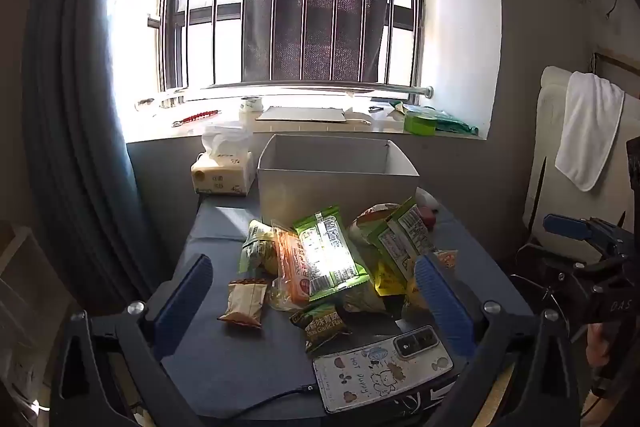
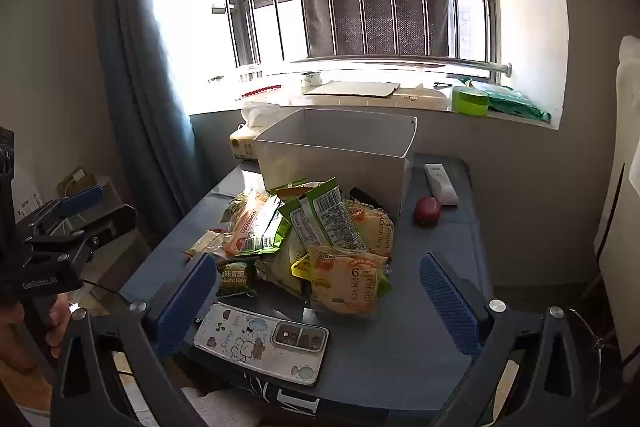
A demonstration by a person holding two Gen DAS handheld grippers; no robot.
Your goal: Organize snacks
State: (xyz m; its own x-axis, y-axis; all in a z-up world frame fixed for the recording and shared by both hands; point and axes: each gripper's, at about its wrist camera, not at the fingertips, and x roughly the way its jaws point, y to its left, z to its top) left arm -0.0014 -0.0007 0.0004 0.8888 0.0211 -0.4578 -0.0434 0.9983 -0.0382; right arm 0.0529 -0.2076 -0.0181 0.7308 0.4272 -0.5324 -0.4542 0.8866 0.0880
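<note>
Left wrist view, crinkled green, orange, yellow snack packets heaped before grey box, both jaws apart, empty

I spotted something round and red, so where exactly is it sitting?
The red ball sits on the table in the right wrist view, right of the grey box, just in front of the white remote.

Harsh daylight floods through the far window, blowing out panes; glare strikes one snack packet; fisheye edges bend, darken.
</note>
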